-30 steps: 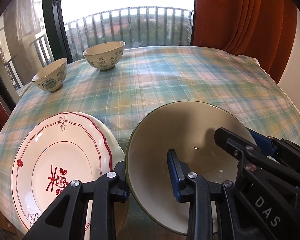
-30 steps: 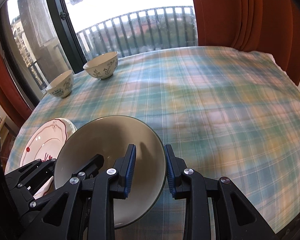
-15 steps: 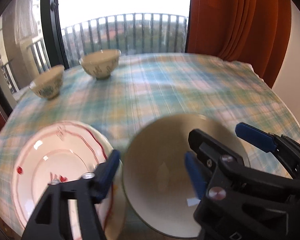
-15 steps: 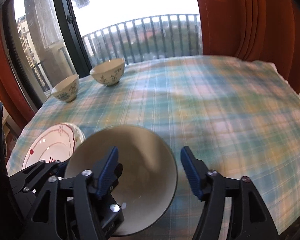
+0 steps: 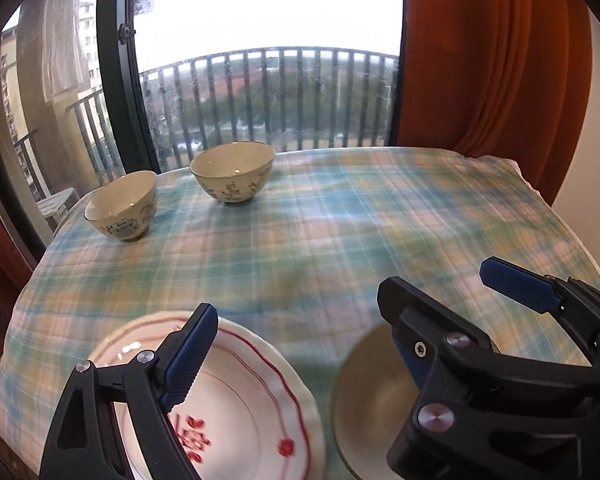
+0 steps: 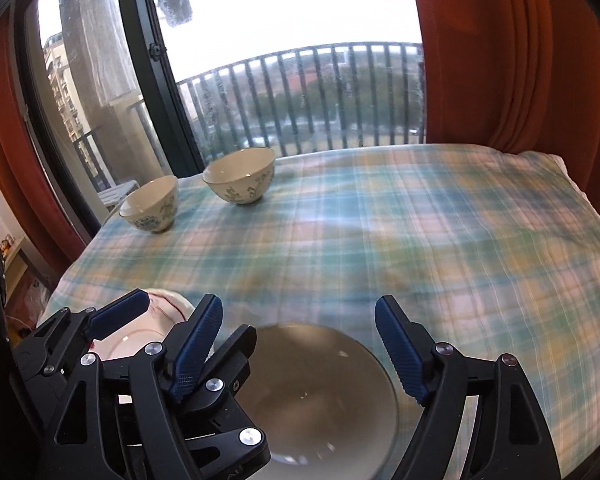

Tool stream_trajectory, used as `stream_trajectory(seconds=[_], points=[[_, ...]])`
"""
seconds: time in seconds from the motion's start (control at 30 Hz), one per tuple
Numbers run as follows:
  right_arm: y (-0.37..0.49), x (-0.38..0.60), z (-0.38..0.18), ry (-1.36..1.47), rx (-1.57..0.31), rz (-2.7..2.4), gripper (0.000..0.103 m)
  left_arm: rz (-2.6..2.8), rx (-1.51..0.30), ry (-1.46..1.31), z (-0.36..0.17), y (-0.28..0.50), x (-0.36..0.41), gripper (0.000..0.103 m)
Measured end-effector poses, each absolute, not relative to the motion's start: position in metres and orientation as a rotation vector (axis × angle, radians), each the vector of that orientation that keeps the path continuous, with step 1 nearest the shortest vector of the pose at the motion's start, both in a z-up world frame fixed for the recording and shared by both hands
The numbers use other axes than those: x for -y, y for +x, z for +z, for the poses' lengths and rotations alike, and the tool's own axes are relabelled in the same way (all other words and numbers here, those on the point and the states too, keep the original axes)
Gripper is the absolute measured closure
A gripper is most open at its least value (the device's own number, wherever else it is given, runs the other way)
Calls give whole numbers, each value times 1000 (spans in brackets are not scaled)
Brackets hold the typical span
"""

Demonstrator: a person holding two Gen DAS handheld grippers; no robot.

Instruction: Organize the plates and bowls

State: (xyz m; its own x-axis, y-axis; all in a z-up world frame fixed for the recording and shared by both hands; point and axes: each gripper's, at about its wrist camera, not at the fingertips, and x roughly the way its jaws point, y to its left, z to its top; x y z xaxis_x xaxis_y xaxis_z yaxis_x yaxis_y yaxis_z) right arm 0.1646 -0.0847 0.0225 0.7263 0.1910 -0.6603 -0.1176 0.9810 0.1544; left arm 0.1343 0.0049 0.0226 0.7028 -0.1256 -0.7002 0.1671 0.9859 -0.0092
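Observation:
A plain cream bowl (image 6: 320, 392) with a dark rim rests on the plaid tablecloth (image 6: 420, 240) at the near edge; it also shows in the left wrist view (image 5: 368, 400). Beside it on the left lies a white plate with red trim (image 5: 236, 412), partly hidden in the right wrist view (image 6: 140, 340). My right gripper (image 6: 300, 348) is open above the cream bowl, holding nothing. My left gripper (image 5: 300, 356) is open, its left finger over the plate, its right finger hidden behind the right gripper's body. Two patterned bowls (image 5: 232, 176) (image 5: 122, 206) stand apart at the far left.
A window with a black frame (image 5: 116, 80) and balcony railing lies behind the table. Orange curtains (image 5: 492, 60) hang at the far right. The table's edge drops off at the left and near sides.
Both grippers opened and let go of the cream bowl, which now rests on the cloth. Both have pulled back and up, so the bowl sits lower in each view.

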Motion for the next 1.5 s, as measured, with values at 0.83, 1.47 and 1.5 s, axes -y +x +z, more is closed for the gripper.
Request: stream_trajectory(seconds=[0.83,1.47,1.5], points=[[254,8,96,37,-688,219,17,-48,-699,12,96,206,-80,13],[365,-100,89,-52,-658,343,18,157,-674,-41,86,290,-182,15],[370,-106,88,-54,-659,346,20,172,-682,-45,83,297,-189,16]])
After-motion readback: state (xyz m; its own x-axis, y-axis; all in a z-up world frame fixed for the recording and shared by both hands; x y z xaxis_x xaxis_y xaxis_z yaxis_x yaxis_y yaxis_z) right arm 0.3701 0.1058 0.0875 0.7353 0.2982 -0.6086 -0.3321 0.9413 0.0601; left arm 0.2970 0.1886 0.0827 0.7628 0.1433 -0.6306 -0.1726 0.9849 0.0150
